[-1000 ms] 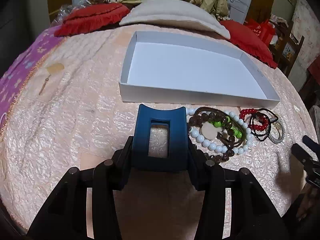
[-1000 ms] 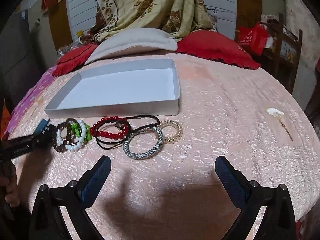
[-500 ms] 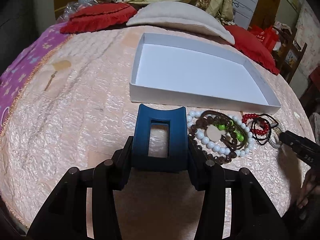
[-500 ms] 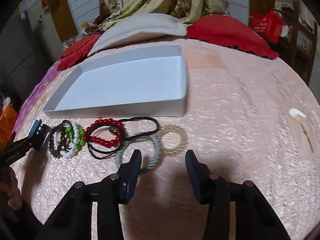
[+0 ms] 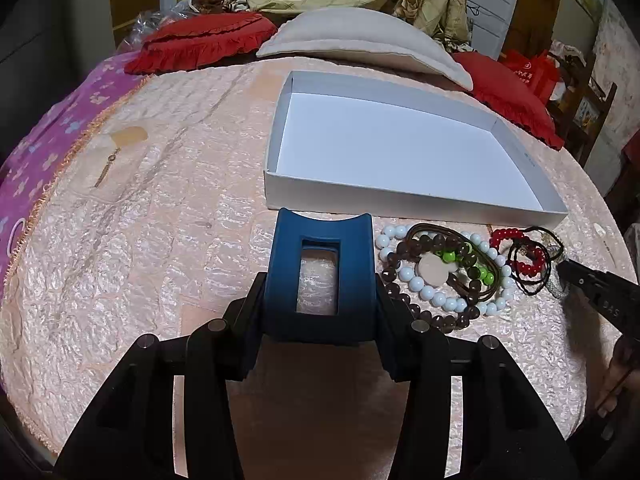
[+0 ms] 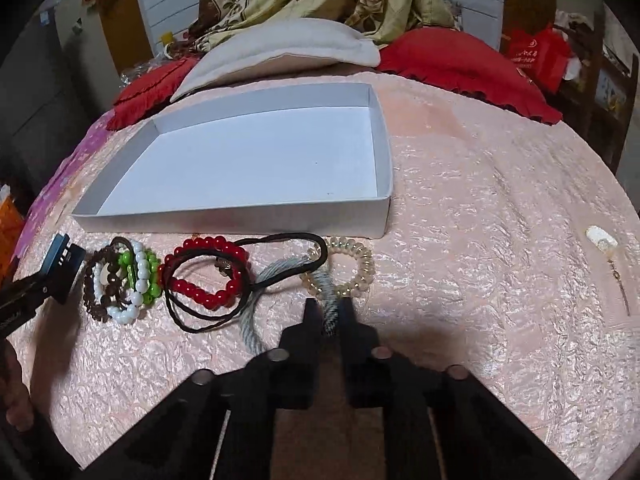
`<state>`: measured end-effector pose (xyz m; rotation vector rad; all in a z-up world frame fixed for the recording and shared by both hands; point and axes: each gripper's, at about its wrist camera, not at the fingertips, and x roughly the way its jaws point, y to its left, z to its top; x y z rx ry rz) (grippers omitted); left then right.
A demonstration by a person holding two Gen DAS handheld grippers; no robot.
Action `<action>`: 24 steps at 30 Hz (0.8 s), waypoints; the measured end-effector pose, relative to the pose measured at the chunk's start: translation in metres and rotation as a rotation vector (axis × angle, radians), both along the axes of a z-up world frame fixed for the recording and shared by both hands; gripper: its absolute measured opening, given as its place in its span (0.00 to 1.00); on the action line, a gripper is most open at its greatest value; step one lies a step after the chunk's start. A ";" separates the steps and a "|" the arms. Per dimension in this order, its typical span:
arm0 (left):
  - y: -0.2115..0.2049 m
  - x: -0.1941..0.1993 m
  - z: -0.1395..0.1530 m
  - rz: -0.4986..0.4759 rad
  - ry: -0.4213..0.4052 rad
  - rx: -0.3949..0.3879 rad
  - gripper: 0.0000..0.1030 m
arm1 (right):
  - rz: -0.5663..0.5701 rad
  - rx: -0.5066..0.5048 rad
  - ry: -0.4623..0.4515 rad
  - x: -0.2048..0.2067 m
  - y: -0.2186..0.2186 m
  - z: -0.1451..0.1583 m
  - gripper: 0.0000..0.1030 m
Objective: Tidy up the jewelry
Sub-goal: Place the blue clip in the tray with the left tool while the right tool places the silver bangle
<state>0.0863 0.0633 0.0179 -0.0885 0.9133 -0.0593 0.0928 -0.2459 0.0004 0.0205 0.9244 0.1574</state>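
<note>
Our right claw (image 6: 330, 312) is pinched nearly closed on the grey woven bangle (image 6: 256, 304), which lies on the bed (image 6: 480, 208) just before the empty white box (image 6: 240, 216), beside the black cord (image 6: 208, 312) and red beads (image 6: 208, 272). We judge it light, soft and springy; the near rim is a sound hold, though the cord crossing it may drag along. Our left claw (image 5: 322, 276) is closed on nothing. The only writing is too blurred to read.
</note>
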 end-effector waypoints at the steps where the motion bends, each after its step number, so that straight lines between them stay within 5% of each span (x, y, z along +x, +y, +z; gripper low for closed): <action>1: -0.001 0.000 0.000 -0.001 0.000 0.002 0.45 | -0.001 0.005 -0.002 -0.002 -0.002 0.001 0.07; 12: -0.012 -0.019 0.007 -0.031 -0.060 0.027 0.45 | 0.036 0.109 -0.208 -0.075 -0.009 0.038 0.07; 24: -0.019 -0.023 0.003 -0.021 -0.070 0.075 0.45 | 0.090 0.084 -0.180 -0.069 0.019 0.030 0.07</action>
